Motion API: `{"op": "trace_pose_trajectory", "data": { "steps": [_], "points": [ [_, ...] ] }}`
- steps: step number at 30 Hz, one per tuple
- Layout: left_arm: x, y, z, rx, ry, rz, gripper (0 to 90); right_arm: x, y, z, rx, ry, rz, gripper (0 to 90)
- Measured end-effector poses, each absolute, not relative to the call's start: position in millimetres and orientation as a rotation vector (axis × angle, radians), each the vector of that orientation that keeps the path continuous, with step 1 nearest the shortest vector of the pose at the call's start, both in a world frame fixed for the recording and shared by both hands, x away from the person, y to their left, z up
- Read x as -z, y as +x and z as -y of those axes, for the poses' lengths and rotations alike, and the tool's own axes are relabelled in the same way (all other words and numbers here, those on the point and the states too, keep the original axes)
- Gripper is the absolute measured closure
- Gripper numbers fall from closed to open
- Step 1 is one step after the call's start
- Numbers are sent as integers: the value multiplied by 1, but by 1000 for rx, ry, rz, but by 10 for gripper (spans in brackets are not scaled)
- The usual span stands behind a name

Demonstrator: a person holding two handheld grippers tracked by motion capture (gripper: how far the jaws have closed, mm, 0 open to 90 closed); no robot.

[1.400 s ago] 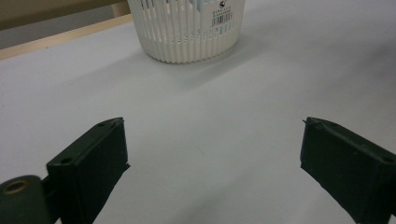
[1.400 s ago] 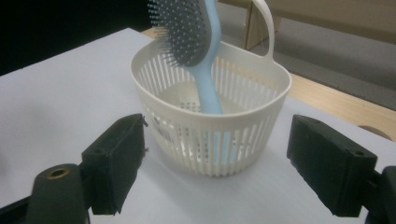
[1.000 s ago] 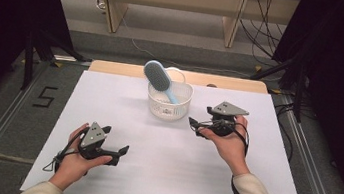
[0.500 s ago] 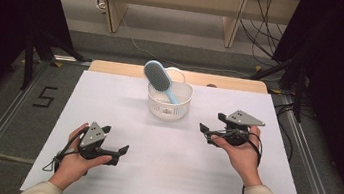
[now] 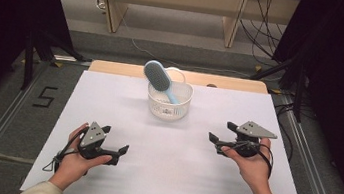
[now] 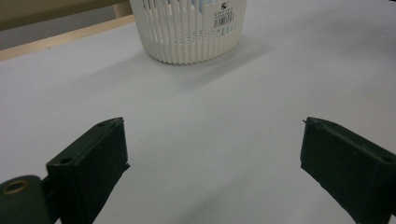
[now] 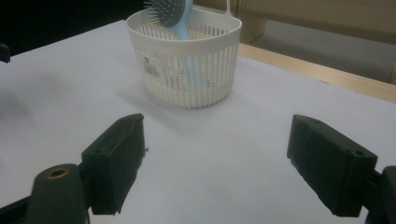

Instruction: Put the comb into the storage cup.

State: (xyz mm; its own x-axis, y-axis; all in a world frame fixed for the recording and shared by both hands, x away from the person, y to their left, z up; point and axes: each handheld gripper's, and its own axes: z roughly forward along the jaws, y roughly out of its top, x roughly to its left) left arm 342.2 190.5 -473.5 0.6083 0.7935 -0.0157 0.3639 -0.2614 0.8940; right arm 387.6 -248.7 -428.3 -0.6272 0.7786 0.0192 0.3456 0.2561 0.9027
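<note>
A white slatted basket (image 5: 168, 102) stands at the far middle of the white table (image 5: 169, 177). A light blue hairbrush (image 5: 157, 77) leans in it, bristle head up and out over the rim. My left gripper (image 5: 115, 139) rests at the near left, open, with nothing between its jaws. My right gripper (image 5: 221, 131) is held at the right, open and empty, pointing left toward the basket. In the left gripper view the left gripper (image 6: 212, 123) faces the basket (image 6: 187, 32) across bare table. In the right gripper view the right gripper (image 7: 217, 119) faces the basket (image 7: 184, 70) and hairbrush (image 7: 170, 14).
A wooden strip (image 5: 232, 83) runs along the table's far edge. Beyond it are floor, wooden legs and cables (image 5: 262, 48). Metal rails (image 5: 300, 139) flank the table, with dark curtains at both sides.
My right gripper has drawn back from beside the basket toward the near right. The left gripper has hardly moved. The brush and basket stay put.
</note>
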Motion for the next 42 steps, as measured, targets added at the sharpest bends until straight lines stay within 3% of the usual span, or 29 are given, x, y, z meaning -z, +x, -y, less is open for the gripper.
{"op": "trace_pose_trajectory", "data": {
  "steps": [42],
  "points": [
    [473, 342, -192, -563, 1858, -933, 70, 448, 350, 279, -1343, 1001, -2097, 166]
  ]
}}
